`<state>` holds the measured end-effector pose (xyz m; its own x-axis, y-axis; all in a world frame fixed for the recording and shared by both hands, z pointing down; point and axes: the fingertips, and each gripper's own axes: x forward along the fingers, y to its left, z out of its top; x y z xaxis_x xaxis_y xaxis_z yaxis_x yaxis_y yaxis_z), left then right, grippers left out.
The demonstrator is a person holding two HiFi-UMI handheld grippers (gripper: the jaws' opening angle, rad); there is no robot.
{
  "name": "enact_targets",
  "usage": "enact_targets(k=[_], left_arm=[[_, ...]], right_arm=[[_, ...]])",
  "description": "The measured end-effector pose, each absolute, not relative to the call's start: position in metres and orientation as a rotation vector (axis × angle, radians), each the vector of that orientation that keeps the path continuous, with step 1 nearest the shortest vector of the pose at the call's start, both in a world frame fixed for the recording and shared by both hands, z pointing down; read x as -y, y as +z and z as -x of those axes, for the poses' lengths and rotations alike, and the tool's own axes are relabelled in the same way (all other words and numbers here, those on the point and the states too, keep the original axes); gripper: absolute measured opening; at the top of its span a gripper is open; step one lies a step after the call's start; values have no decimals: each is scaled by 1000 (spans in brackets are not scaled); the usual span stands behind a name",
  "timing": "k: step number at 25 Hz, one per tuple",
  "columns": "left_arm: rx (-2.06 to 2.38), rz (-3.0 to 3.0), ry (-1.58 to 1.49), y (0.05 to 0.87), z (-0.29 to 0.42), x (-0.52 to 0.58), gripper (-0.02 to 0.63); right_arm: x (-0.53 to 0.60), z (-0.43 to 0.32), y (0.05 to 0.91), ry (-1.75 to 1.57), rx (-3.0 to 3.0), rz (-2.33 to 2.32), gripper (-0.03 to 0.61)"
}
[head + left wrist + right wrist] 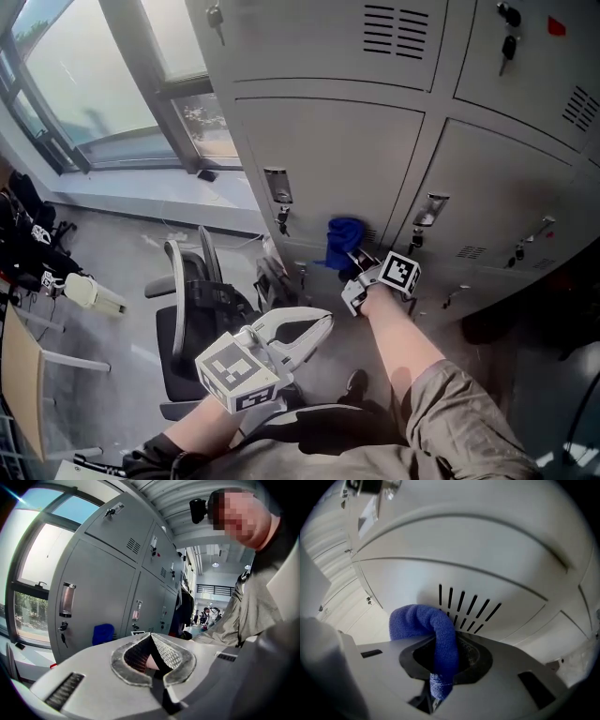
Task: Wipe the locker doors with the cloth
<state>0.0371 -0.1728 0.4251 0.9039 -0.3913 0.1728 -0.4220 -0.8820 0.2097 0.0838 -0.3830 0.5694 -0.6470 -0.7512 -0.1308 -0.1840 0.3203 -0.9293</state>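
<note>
A blue cloth [345, 242] is pressed against the lower part of a grey locker door [337, 155]. My right gripper [357, 266] is shut on it, just below the cloth. In the right gripper view the cloth [433, 627] bulges out between the jaws, right in front of the door's vent slots [464, 605]. My left gripper [322, 322] hangs low near my lap, well back from the lockers. It is shut, with its tips touching and nothing held. In the left gripper view its jaws' tips [150, 637] meet, and the cloth [103, 633] shows far off on the door.
Keys hang from the lock [281, 221] left of the cloth. A neighbouring door's handle [427, 212] is to the right. A black office chair [192, 314] stands at lower left, under a large window [112, 75]. Dark gear [23, 234] lies at the far left.
</note>
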Motion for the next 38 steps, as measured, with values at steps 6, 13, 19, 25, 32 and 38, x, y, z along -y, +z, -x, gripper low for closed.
enact_targets(k=[6, 13, 19, 25, 32, 38], left_arm=[[544, -2839, 193, 427, -58, 169, -1], [538, -2836, 187, 428, -57, 165, -2], [567, -2824, 164, 429, -39, 165, -2], [622, -2819, 155, 426, -13, 165, -2], [676, -2808, 153, 428, 10, 166, -1], [735, -2787, 163, 433, 28, 172, -2]], right_arm=[[372, -132, 574, -1272, -1977, 884, 57], [362, -160, 582, -1252, -1897, 929, 57], [359, -134, 589, -1258, -1892, 899, 57], [369, -51, 587, -1278, -2035, 771, 57], [379, 33, 596, -1374, -2113, 667, 57], [393, 66, 625, -1529, -2083, 718, 57]])
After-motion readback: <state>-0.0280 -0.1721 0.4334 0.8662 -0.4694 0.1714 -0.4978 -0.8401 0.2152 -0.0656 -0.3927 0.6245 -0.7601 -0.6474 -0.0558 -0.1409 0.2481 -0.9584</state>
